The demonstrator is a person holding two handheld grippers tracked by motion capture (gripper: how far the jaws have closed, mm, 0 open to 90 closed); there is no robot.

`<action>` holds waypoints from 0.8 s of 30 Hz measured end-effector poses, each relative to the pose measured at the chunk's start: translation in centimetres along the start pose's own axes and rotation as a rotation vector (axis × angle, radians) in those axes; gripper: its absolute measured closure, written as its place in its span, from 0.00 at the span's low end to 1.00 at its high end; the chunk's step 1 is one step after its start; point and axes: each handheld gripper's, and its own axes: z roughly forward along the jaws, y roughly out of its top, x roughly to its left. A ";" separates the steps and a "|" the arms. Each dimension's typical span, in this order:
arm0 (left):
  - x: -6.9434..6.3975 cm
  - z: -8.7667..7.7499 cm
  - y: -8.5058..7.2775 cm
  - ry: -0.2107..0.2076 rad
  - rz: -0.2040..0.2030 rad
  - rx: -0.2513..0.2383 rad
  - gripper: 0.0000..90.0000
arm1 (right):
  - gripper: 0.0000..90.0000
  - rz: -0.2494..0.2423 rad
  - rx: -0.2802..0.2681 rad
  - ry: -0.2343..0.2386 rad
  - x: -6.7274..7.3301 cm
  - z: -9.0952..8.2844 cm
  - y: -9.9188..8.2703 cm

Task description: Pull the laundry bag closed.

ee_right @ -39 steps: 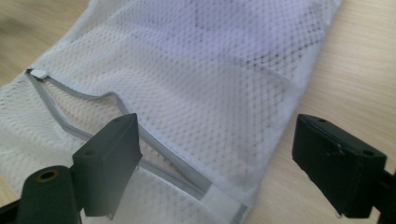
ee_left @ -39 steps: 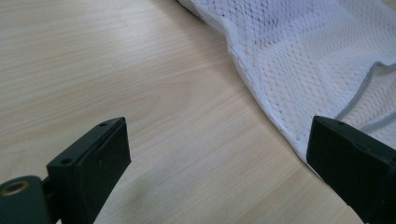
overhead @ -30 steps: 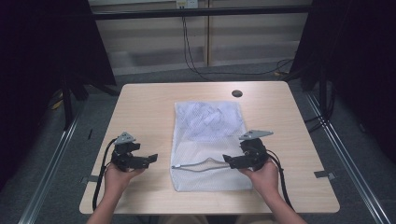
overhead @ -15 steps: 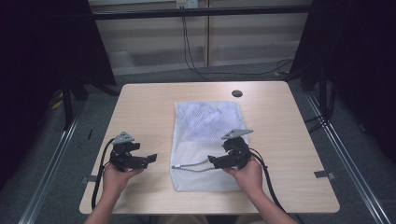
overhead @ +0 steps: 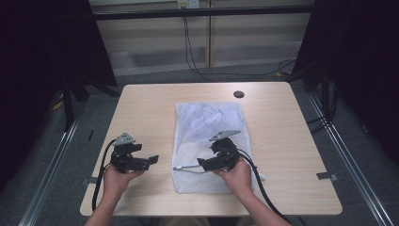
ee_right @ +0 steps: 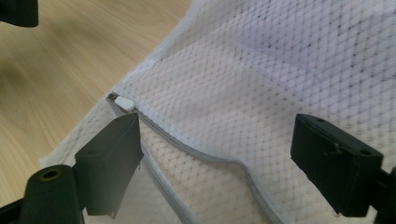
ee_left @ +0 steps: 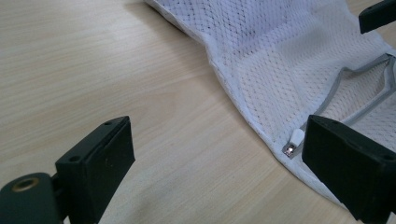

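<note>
Right gripper [overhead: 207,165] has moved in over the mesh bag [overhead: 207,123]; left gripper [overhead: 149,160] waits alongside.
Both jaws spread; limp, light mesh, best pinched beside the zipper [ee_right: 187,151].

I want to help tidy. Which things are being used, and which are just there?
In use: mesh bag, its zipper, zipper pull, left gripper, right gripper.
Just there: table, round hole, floor cables.

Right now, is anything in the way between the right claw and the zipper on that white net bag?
No, nothing visible blocks it. The right claw is open and sits over the mesh bag, with the grey zipper running between its jaws. The white zipper pull lies just past the left jaw, uncovered.
</note>
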 end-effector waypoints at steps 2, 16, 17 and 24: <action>0.0 0.0 0.0 0.002 0.004 0.003 0.10 | 0.19 0.008 -0.007 0.020 0.2 0.3 0.1; -0.1 -0.2 0.1 0.001 0.015 0.001 0.11 | 0.36 -0.021 0.027 0.107 2.2 2.6 0.3; -0.2 -0.2 0.1 0.001 0.015 0.001 0.11 | 0.37 -0.030 0.028 0.109 2.3 2.7 0.4; -0.3 -0.2 0.1 -0.003 0.002 -0.005 0.11 | 0.44 -0.051 0.018 0.143 3.2 3.5 0.6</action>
